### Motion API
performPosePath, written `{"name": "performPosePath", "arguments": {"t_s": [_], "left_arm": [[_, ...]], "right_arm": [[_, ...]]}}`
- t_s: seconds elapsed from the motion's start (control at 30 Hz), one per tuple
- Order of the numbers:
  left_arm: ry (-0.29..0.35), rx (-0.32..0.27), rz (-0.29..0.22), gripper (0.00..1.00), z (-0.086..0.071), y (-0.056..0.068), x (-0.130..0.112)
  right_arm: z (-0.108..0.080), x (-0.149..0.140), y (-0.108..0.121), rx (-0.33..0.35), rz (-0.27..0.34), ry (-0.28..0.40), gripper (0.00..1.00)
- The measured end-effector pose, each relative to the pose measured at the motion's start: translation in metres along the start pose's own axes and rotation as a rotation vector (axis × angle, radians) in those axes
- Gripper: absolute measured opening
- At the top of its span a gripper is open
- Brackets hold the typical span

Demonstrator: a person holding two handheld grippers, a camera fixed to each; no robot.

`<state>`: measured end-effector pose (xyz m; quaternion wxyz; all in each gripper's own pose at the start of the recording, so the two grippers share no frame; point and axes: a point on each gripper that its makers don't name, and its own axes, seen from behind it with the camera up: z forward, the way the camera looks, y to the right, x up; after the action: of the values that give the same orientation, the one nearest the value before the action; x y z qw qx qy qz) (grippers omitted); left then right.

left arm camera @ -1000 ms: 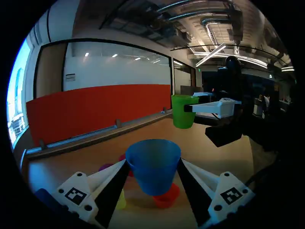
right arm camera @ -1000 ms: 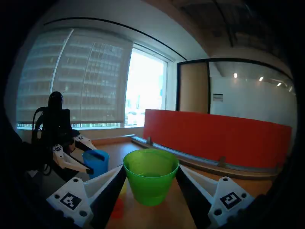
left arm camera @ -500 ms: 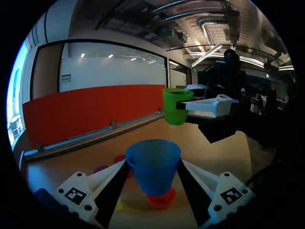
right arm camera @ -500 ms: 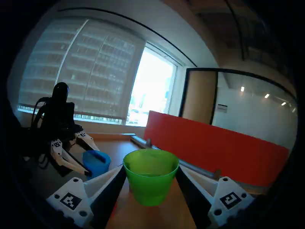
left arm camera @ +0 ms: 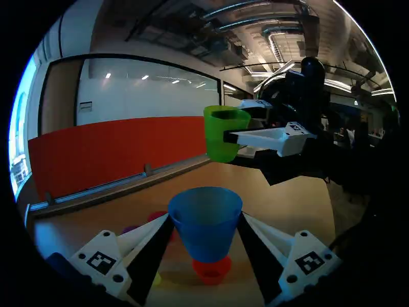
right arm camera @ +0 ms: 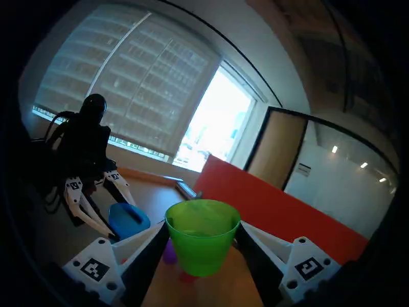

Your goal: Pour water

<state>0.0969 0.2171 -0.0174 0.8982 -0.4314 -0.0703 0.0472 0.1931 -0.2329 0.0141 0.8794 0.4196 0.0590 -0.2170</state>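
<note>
The green translucent plastic cup (right arm camera: 203, 244) sits at the lower centre of the right gripper view. The right gripper (right arm camera: 203, 240) clamps it, its two white-and-black fingers pressing on the cup's left and right sides. The cup's mouth faces up; whether there is water inside I cannot tell. In the left gripper view the same cup (left arm camera: 224, 134) hangs in the upper centre of the frame, close to upright and clear of the table, held from the right.

The blue plastic cup (left arm camera: 205, 225) stands at the lower centre of the left gripper view. The left gripper (left arm camera: 204, 230) grips it on both sides, upright with its mouth open to the top. It lies below the green cup in the frame and apart from it. In the right gripper view the blue cup (right arm camera: 128, 221) shows at the lower left.

A small red cup (left arm camera: 211, 268) stands on the light wooden table (left arm camera: 291, 197), just under the blue cup in the frame. A pink cup (left arm camera: 156, 216) peeks out left of it. An orange-red partition panel (left arm camera: 117, 148) crosses the left middle. A window with pale blinds (right arm camera: 138, 97) takes the upper left of the right gripper view.
</note>
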Motion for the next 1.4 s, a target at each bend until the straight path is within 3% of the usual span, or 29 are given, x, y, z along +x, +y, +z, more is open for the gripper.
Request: {"name": "performPosePath", "arguments": {"t_s": [0.87, 1.4], "left_arm": [[0.045, -0.024, -0.037, 0.85, 0.002, 0.007, 0.006], [0.045, -0.041, -0.027, 0.85, 0.005, 0.014, 0.008]], "right_arm": [[0.017, 0.025, 0.009, 0.014, -0.265, -0.017, 0.90], [0.023, 0.037, 0.014, 0.013, -0.367, -0.013, 0.90]]}}
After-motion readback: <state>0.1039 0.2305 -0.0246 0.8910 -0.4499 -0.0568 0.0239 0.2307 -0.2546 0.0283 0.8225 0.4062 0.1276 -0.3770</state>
